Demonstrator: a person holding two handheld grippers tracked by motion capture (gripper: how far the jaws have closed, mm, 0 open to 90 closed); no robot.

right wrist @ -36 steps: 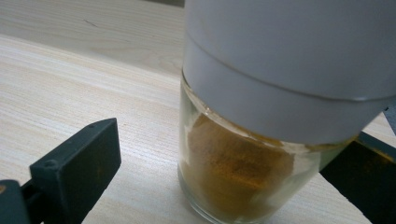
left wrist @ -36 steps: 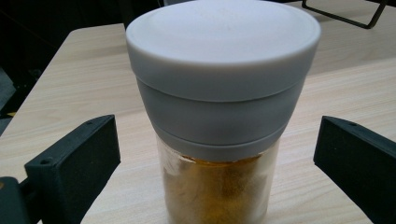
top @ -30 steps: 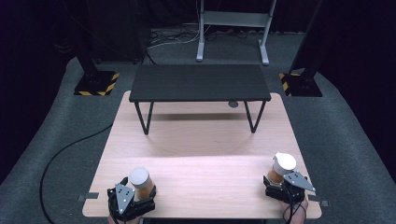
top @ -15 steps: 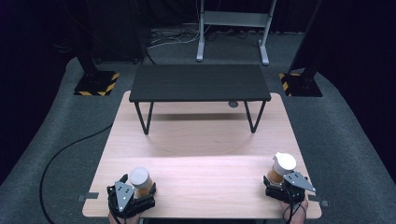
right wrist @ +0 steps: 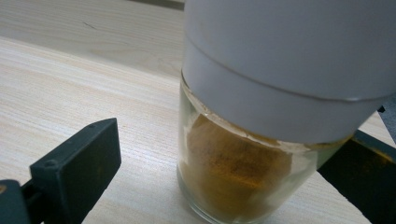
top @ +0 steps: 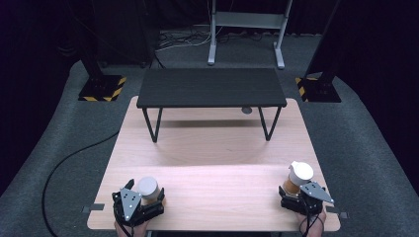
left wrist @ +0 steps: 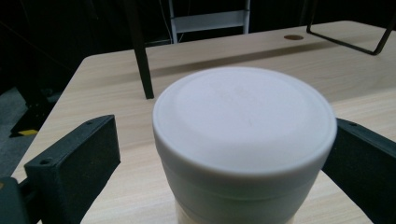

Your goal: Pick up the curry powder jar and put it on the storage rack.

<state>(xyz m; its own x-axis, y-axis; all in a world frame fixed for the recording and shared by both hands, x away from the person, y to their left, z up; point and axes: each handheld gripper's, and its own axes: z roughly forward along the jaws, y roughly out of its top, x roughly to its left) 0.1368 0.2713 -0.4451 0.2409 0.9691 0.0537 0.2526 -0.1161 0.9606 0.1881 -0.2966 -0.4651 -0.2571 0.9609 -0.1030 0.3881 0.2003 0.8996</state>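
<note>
The left gripper [top: 141,200] stood wide around a white-lidded jar [top: 147,187]; the right gripper [top: 296,195] (jaws also spread) flanked a spice jar [top: 298,177] on the wooden table [top: 212,163].

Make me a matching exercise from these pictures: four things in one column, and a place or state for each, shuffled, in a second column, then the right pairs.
Things:
1. left jar
2. right jar
3. black bench
4. round hole

Places or states:
A. stands across the far half of the wooden table
B. near left corner of the table, between the jaws of the left tool
C. in the tabletop, just under the bench's near edge
D. near right corner, white lid, orange-brown powder inside, at the right tool

Pairs: 1-B, 2-D, 3-A, 4-C
</note>
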